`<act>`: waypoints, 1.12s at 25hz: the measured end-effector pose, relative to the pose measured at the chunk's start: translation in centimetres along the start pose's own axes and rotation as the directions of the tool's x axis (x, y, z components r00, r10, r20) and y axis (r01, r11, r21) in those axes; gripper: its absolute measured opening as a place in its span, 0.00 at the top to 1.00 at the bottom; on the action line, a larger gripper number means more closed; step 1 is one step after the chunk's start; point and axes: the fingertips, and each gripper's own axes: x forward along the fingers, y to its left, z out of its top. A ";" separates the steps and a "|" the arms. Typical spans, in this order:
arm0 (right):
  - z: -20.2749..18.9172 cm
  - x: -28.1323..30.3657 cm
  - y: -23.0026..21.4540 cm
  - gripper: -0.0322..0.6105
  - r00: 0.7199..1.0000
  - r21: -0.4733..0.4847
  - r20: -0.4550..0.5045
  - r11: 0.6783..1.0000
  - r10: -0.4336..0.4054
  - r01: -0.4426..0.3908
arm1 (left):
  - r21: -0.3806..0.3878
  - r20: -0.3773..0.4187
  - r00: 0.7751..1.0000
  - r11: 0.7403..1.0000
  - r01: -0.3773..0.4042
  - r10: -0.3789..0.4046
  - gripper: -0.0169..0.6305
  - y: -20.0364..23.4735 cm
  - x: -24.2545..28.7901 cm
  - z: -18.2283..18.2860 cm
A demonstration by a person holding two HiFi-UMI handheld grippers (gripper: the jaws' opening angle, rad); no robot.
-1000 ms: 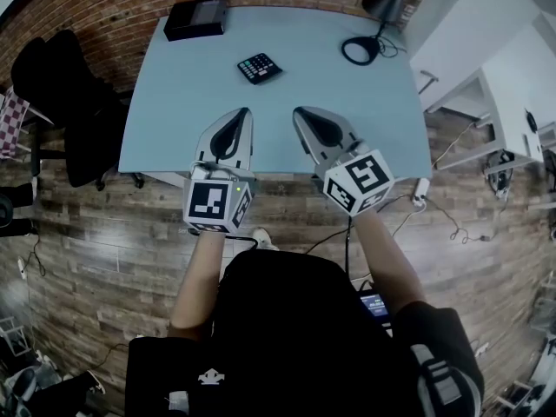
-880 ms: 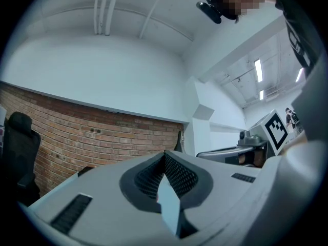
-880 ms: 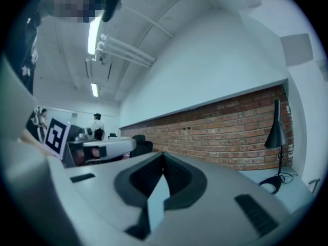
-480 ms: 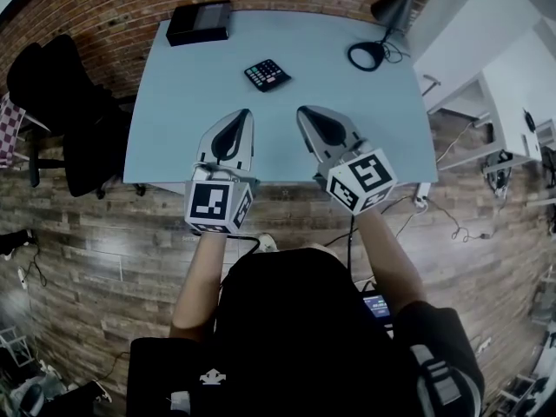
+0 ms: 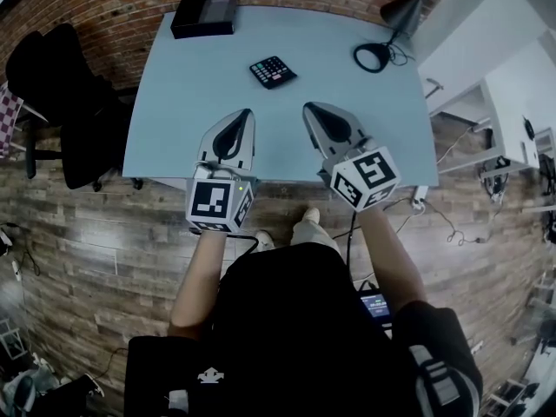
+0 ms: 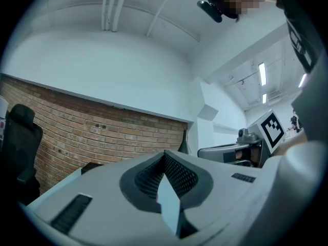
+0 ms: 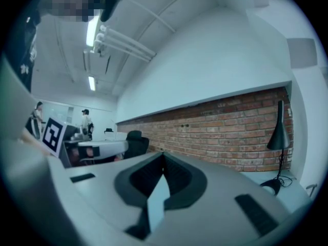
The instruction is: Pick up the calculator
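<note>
Blue table (image 5: 174,120) bears the calculator (image 5: 273,71) at twelve o'clock. Left gripper (image 5: 247,112) and right gripper (image 5: 307,107), at six, sit closed, empty.

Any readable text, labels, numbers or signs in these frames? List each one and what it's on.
Nothing is legible.
Calculator: key print too small to read.
Left claw and right claw: both carry black-and-white square marker patterns, no words.
Lit screen low in the head view: too small and blurred to read.
Black box: no print visible.
</note>
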 end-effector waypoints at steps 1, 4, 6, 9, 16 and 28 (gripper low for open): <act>-0.1 0.1 -0.1 0.94 1.000 0.000 -0.002 1.000 0.001 -0.001 | 0.000 -0.004 1.000 1.000 -0.002 0.002 0.96 0.1 0.0 -0.2; -0.4 0.6 -0.5 0.94 1.000 0.003 -0.007 1.000 0.011 -0.011 | 0.001 -0.014 1.000 1.000 -0.016 0.016 0.96 0.4 0.1 -0.5; -0.6 1.0 -0.9 0.94 1.000 0.003 -0.011 1.000 0.021 -0.021 | 0.003 -0.016 0.999 1.000 -0.028 0.029 0.96 0.6 0.5 -0.6; -1.0 1.6 -1.4 0.94 0.999 0.005 -0.019 0.999 0.043 -0.043 | 0.006 -0.017 0.999 0.999 -0.050 0.051 0.96 0.8 1.1 -0.8; -2.5 3.6 -3.5 0.94 0.994 0.015 -0.055 0.995 0.097 -0.097 | 0.011 -0.037 0.993 0.993 -0.114 0.114 0.96 1.8 2.9 -1.7; -5.6 7.6 -8.6 0.94 0.969 0.046 -0.128 0.977 0.212 -0.208 | 0.018 -0.059 0.973 0.975 -0.222 0.223 0.96 2.9 7.9 -2.8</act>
